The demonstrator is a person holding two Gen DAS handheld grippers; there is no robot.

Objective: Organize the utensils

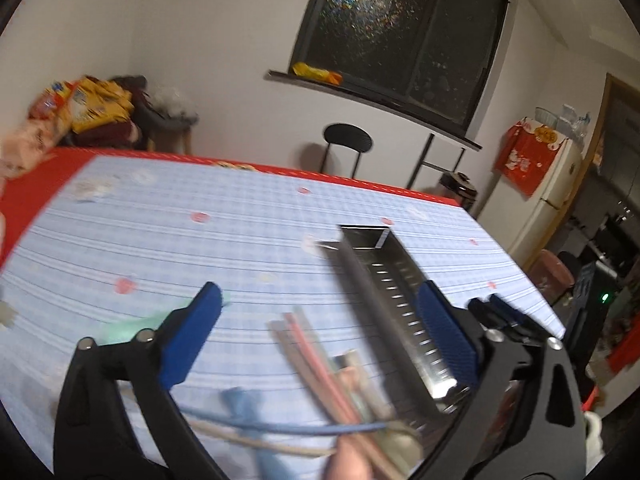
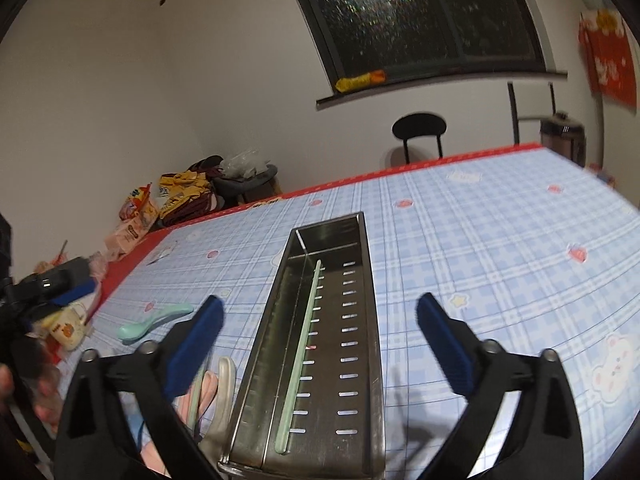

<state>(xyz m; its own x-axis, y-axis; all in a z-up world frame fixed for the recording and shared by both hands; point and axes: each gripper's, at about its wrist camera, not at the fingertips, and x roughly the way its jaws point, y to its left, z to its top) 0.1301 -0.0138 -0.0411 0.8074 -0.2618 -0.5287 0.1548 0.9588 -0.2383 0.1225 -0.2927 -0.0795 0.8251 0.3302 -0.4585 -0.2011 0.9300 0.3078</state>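
- Left wrist view: nearest the lens, low between the left claw's (image 1: 320, 320) two arms, lies a blurred bundle of utensils (image 1: 320, 356) in pink, cream and blue; their long handles fan away from the camera, up and to the left.
- A blue wire-thin loop (image 1: 280, 427) crosses in front of that bundle, close to the lens.
- The left claw stands spread wide, its blue pads well apart, nothing pressed between them.
- The steel tray (image 1: 404, 280) sits just inside the right finger (image 1: 444, 332); its long axis runs away from the camera and leans left, with the open far end furthest off.
- This view is smeared by motion, so what lies inside the tray cannot be made out.
- The second claw (image 1: 504, 316) shows just beyond the right finger.
- Right wrist view: nearest the lens is the near end of the steel tray (image 2: 320, 344), centred between the right claw's (image 2: 320, 320) fingers and running straight away from it over the blue checked tablecloth (image 2: 500, 248).
- The right claw is also fully spread and grips nothing.
- Only here is a pale green chopstick (image 2: 302, 354) visible, lying lengthwise in the tray beside its slotted floor.
- Outside the left finger (image 2: 196, 340) lies a mint spoon (image 2: 154, 320), bowl towards the camera, handle pointing to the right.
- Cream and pink utensils (image 2: 218, 396) rest against the tray's left wall, under that finger.
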